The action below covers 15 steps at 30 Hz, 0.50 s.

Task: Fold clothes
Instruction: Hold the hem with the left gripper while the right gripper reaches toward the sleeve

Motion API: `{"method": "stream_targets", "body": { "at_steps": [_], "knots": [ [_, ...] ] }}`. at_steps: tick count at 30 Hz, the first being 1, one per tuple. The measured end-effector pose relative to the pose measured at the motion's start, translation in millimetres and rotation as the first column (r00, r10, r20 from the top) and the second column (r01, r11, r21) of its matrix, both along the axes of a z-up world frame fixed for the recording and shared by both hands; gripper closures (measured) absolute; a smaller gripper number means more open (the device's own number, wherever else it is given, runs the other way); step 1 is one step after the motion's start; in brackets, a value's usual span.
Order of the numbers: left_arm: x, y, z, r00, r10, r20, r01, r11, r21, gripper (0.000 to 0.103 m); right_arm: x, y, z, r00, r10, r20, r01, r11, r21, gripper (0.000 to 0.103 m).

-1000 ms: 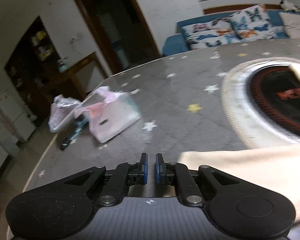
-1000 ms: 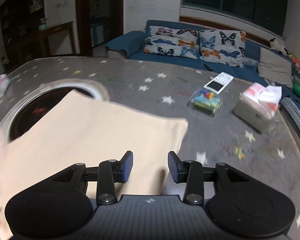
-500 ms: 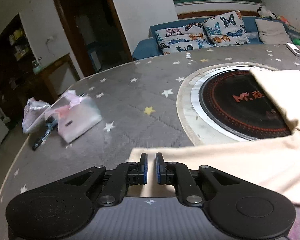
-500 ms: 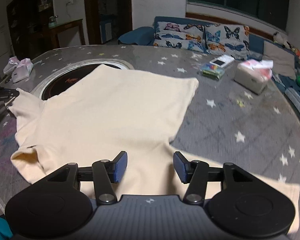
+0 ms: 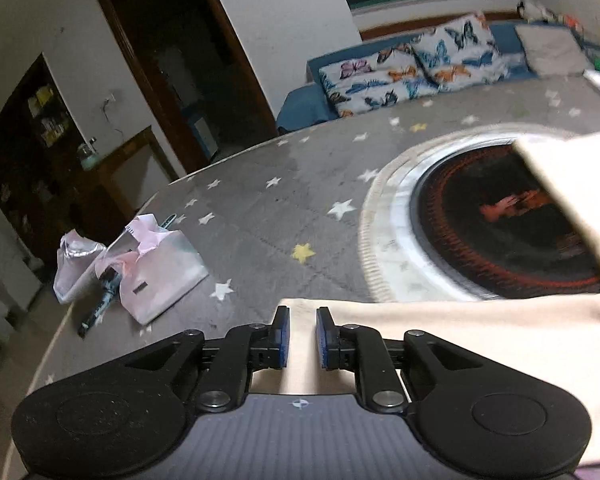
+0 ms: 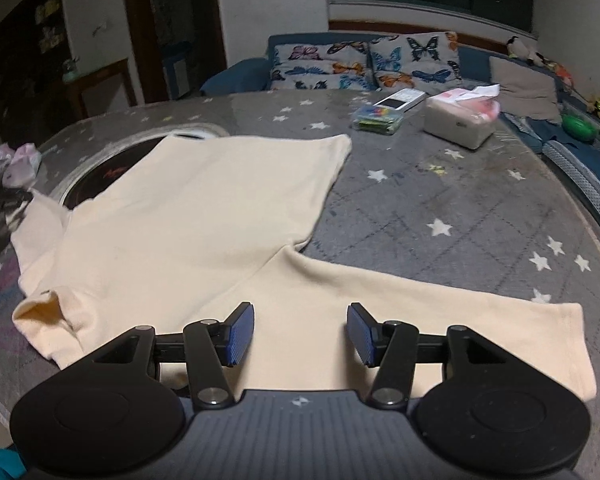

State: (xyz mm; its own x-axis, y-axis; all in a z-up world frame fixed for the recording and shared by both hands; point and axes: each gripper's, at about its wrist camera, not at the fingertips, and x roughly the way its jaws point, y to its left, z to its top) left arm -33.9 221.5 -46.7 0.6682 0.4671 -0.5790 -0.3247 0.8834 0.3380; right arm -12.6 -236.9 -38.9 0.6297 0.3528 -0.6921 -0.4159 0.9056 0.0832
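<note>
A cream shirt [image 6: 204, 216] lies spread on the grey star-patterned table [image 6: 480, 208], body toward the far side and one sleeve stretched to the right. My right gripper [image 6: 300, 332] hovers open over its near edge, with nothing between the fingers. In the left wrist view the shirt [image 5: 480, 336] runs rightward from my left gripper [image 5: 299, 334], whose jaws stand narrowly apart with the sleeve's edge between them. The right wrist view shows that sleeve pulled to a point at the dark left gripper [image 6: 0, 196].
A round black hob [image 5: 500, 232] is set into the table, partly under the shirt. Pink-white bags [image 5: 156, 268] lie near the left table edge. A tissue box [image 6: 460, 124], a small plastic box [image 6: 378, 118] and a white device [image 6: 398, 100] sit at the back right, with a sofa [image 6: 360, 60] behind.
My right gripper has opened wider and drawn back while the shirt settled flat on the table. The left gripper has stayed on the sleeve, its view swinging left, and its jaws now stand slightly wider.
</note>
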Motion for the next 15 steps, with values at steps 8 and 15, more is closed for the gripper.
{"method": "stream_targets", "body": {
  "at_steps": [8, 15],
  "knots": [
    [-26, -84, 24, 0.967, -0.240, 0.090, 0.253, 0.950, -0.185, 0.086, -1, -24, -4, 0.995, -0.096, -0.001, 0.096, 0.995, 0.019, 0.050],
    [-21, -166, 17, 0.890, -0.446, 0.092, 0.454, 0.857, -0.245, 0.084, 13, -16, 2, 0.996, -0.076, 0.041, 0.075, 0.997, 0.026, 0.051]
  ]
}}
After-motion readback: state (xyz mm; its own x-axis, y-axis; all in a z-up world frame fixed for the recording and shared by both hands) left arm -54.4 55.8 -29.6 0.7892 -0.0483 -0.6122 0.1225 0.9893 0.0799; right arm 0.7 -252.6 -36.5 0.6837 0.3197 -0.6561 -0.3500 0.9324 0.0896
